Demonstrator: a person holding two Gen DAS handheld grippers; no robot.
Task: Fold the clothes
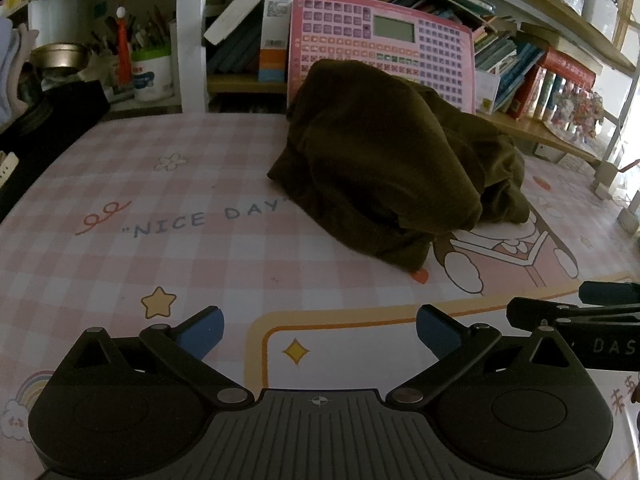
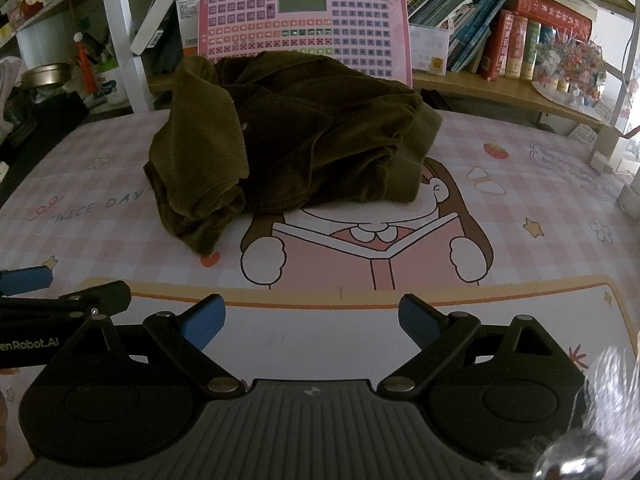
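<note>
A dark olive corduroy garment lies crumpled in a heap on the pink checked table mat, toward the back middle. In the right wrist view the same garment bulges above a cartoon girl print. My left gripper hovers near the table's front edge, open, with nothing between its blue pads. My right gripper is also open and empty, close beside the left one. The right gripper's fingers show at the left view's right edge. Both grippers are well short of the garment.
A pink keyboard-style learning board leans on the bookshelf behind the garment. Books fill the shelf at the right. A white cup of pens and a metal bowl sit at the back left. A shelf post stands behind.
</note>
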